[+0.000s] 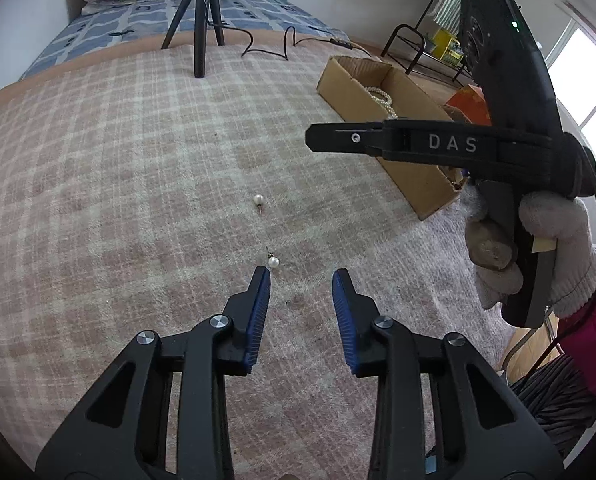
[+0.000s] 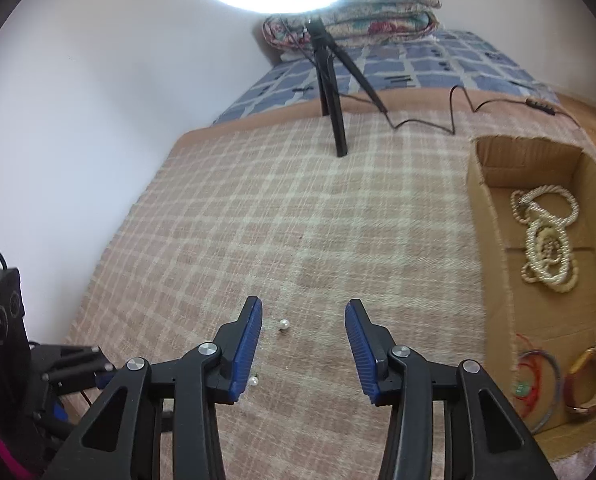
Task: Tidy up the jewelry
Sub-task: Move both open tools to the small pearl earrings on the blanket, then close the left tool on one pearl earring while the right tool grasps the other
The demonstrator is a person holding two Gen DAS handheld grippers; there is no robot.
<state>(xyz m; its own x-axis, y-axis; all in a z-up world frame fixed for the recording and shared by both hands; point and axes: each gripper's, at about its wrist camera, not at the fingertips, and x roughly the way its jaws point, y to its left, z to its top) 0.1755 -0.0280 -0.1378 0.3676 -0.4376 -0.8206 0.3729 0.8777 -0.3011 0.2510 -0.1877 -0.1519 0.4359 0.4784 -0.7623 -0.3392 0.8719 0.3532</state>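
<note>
— While both my grippers hang spread over the plaid blanket (image 2: 258,220), where are the pearl earrings (image 1: 273,261)?
— Mid-blanket, beside my left gripper (image 1: 301,280); my right gripper (image 2: 304,312) pinches nothing.

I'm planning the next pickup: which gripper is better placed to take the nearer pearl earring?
Probably left: its open gripper has that earring just beyond its fingertip. In the right view the earring lies outside the right gripper's finger.
</note>
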